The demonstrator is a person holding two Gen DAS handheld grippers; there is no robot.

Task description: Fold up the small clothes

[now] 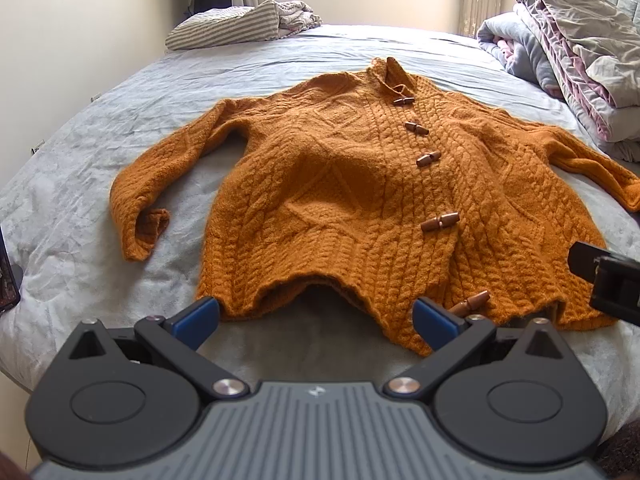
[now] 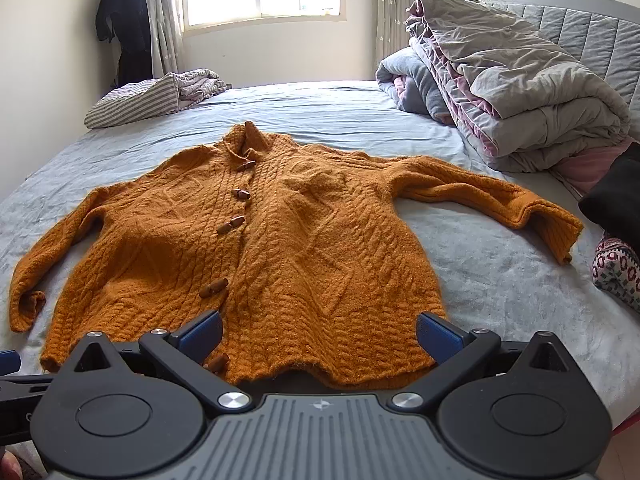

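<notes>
An orange cable-knit cardigan [image 1: 360,184] with brown toggle buttons lies spread flat, front up, on the bed, both sleeves out to the sides. It also shows in the right wrist view [image 2: 280,248]. My left gripper [image 1: 316,312] is open and empty just in front of the hem's left half. My right gripper [image 2: 320,330] is open and empty over the hem's right half. Part of the right gripper shows at the right edge of the left wrist view [image 1: 608,280].
The bed has a grey-blue sheet [image 2: 500,280]. A pile of folded quilts [image 2: 512,92] stands at the right. A striped pillow and bedding [image 2: 148,98] lie at the far left. A patterned garment [image 2: 618,276] and a dark one lie at the right edge.
</notes>
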